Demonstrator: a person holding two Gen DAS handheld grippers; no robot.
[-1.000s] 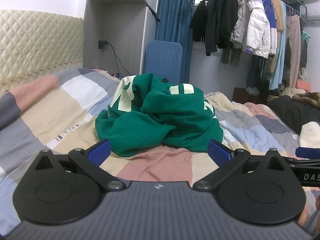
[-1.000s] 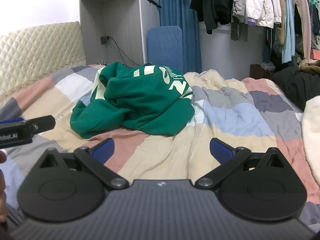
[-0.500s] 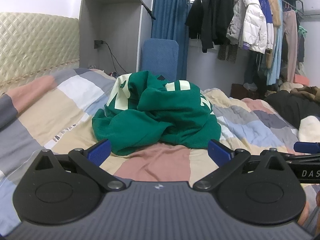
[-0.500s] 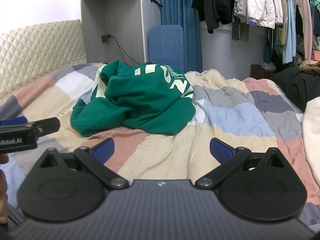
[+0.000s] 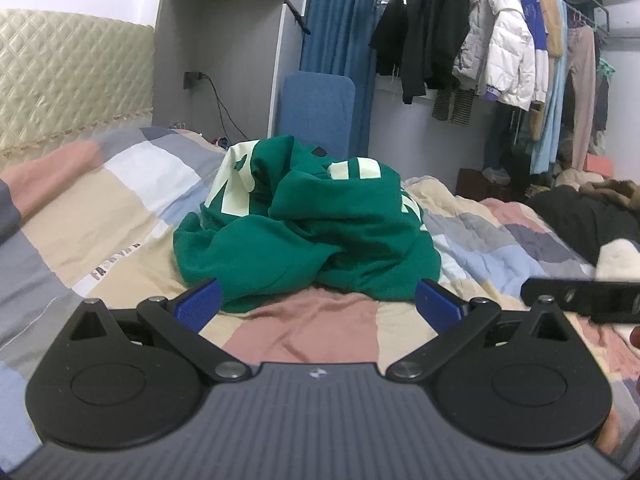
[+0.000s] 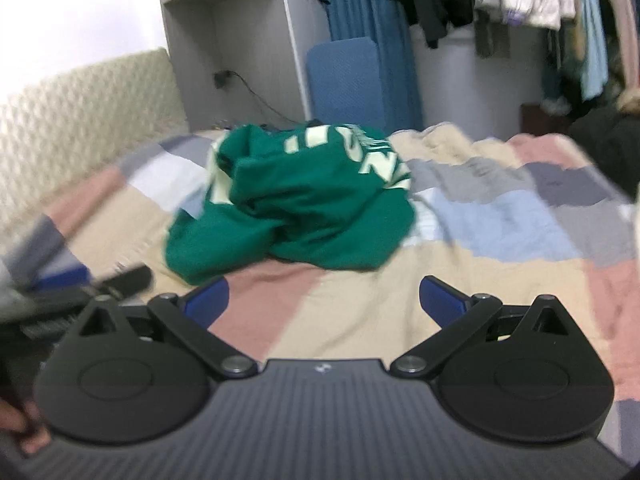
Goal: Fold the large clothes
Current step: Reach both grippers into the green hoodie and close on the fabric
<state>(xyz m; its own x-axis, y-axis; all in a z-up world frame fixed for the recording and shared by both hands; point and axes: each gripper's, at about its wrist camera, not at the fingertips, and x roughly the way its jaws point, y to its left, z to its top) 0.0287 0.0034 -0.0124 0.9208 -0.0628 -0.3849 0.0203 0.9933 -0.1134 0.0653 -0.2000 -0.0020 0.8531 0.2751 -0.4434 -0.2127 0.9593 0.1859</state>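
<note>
A green sweatshirt with pale lettering (image 5: 308, 224) lies crumpled in a heap on the patchwork quilt (image 5: 120, 216); it also shows in the right wrist view (image 6: 296, 204). My left gripper (image 5: 318, 304) is open and empty, just short of the heap's near edge. My right gripper (image 6: 324, 300) is open and empty, a little nearer than the heap and to its right. The right gripper shows at the right edge of the left wrist view (image 5: 580, 300). The left gripper shows at the left edge of the right wrist view (image 6: 100, 284).
A quilted headboard (image 5: 72, 84) runs along the left. A blue chair back (image 5: 316, 108) stands behind the bed. Clothes hang on a rail (image 5: 500, 40) at the back right. Dark and white garments (image 5: 592, 224) lie on the bed's right side.
Both grippers have moved forward towards the green heap. The right wrist view is now blurred from motion and tilted down. Both stay open.
</note>
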